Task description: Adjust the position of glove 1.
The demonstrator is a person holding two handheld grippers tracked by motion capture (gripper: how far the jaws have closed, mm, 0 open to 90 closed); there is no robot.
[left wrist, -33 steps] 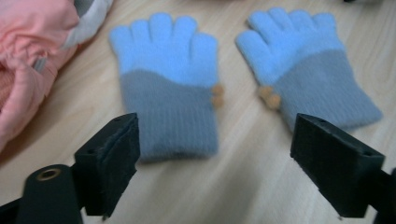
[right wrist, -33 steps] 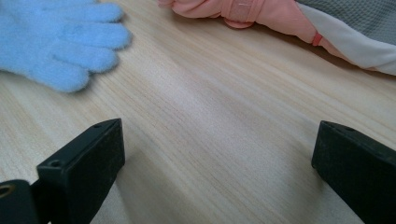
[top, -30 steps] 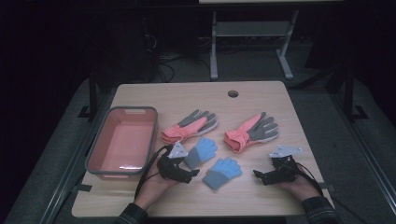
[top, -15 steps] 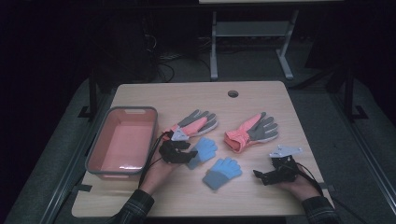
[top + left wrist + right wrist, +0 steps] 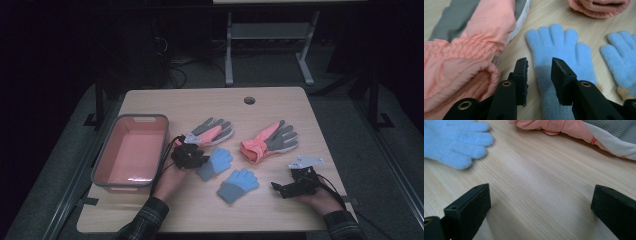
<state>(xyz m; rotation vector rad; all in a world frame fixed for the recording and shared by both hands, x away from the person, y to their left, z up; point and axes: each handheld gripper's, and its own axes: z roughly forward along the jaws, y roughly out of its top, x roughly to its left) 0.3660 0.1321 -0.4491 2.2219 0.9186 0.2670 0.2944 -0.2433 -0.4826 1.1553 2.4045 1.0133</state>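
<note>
- Your left gripper (image 5: 539, 65) has just been closing; its jaws stand a narrow gap apart over the wrist end of a blue glove (image 5: 560, 60), with no pad visibly pressing on the knit.
- In the high view, that left gripper (image 5: 192, 155) sits at the cuff of the pink glove (image 5: 210, 134), with the blue glove (image 5: 214, 162) just beside it on the right.
- In the left gripper view, the pink glove (image 5: 471, 50) lies just left of the jaws, its cuff bunched up and near the left jaw.
- Your right gripper (image 5: 541, 202) has its jaws spread wide, with bare table (image 5: 544, 182) between them and nothing held.
- In the high view, the right gripper (image 5: 281, 189) rests at the near right of the table, well apart from the left one.
- A second blue glove (image 5: 238, 185) lies between your two hands.
- A second pink glove (image 5: 270, 141) lies beyond the right gripper.
- A pink bin (image 5: 131, 151) stands at the table's left, just beside your left hand (image 5: 170, 180).
</note>
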